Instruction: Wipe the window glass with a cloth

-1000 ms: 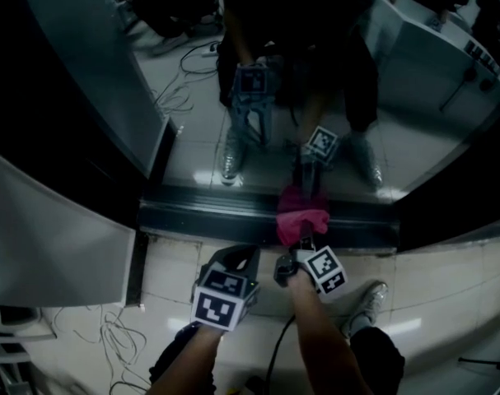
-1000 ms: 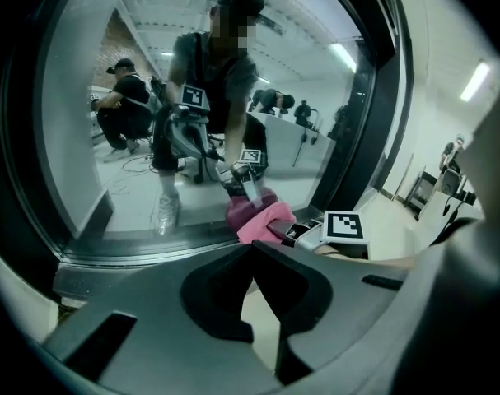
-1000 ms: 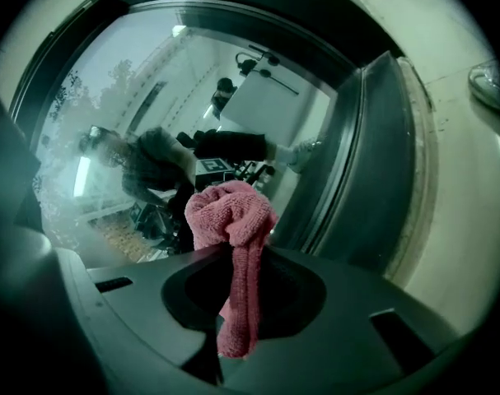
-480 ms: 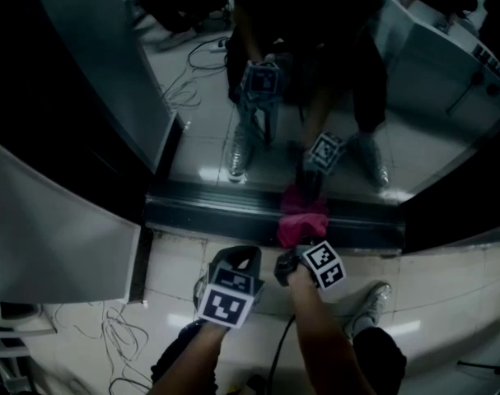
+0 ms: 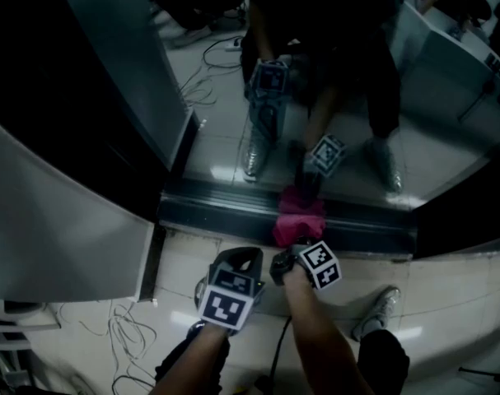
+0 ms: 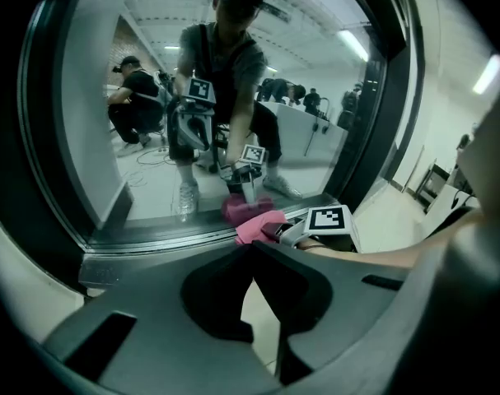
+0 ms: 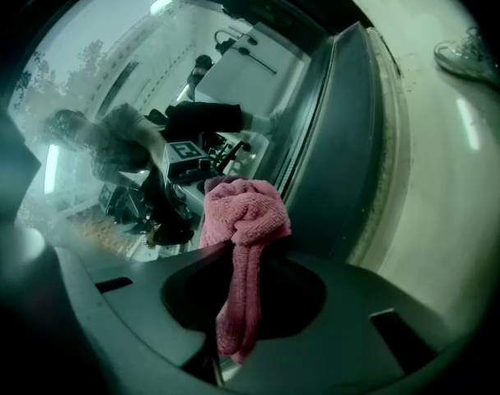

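Far left in the head view I see a grey panel (image 5: 60, 229) beside the dark window frame, with loose cables (image 5: 118, 336) on the floor tiles (image 5: 447, 295) below it. My left gripper (image 5: 243, 255) sits low at centre-left, jaws pressed together with nothing between them, as the left gripper view shows (image 6: 251, 245). It is pointed at the bottom rail (image 5: 225, 204) and is not touching it.

Just to its right, my right gripper (image 5: 289, 255) is clamped on the pink cloth (image 5: 300, 219). The cloth is terry, bunched into a knot-like wad above the jaws, with a loose tail hanging down between them in the right gripper view (image 7: 245, 212). The wad sits at the foot of the window glass (image 5: 225, 130), over the bottom rail; I can't tell whether it touches the pane. The left gripper view shows the same wad (image 6: 254, 225) against the rail (image 6: 151, 237).

The glass mirrors both grippers, the cloth and a person's legs, so the pane itself is hard to read. Right of my arm, a shoe (image 5: 381, 307) stands on the tiles. Beyond it the floor is pale and open; dark frame edges close in on both sides of the pane.
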A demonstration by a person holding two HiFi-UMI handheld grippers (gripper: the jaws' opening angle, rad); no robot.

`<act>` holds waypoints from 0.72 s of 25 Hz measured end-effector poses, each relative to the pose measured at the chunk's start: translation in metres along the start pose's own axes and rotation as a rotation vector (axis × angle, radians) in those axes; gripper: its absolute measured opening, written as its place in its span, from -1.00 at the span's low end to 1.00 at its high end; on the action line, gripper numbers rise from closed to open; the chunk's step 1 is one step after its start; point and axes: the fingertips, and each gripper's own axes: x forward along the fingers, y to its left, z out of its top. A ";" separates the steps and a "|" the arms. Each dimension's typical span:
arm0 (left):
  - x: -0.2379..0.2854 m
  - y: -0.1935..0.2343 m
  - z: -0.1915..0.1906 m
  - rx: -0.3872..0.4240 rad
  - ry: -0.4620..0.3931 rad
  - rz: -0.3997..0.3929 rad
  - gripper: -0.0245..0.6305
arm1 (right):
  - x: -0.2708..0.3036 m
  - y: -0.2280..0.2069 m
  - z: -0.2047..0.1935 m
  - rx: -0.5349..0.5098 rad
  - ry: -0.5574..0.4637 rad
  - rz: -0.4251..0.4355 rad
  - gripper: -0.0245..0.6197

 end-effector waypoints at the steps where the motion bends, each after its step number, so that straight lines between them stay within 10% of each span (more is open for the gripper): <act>1: -0.002 0.001 -0.002 -0.009 0.001 -0.008 -0.93 | 0.001 0.004 -0.006 0.002 0.004 0.003 -0.79; 18: -0.020 0.023 0.001 0.010 -0.063 0.014 -0.93 | -0.021 0.085 -0.014 -0.050 0.011 0.132 -0.79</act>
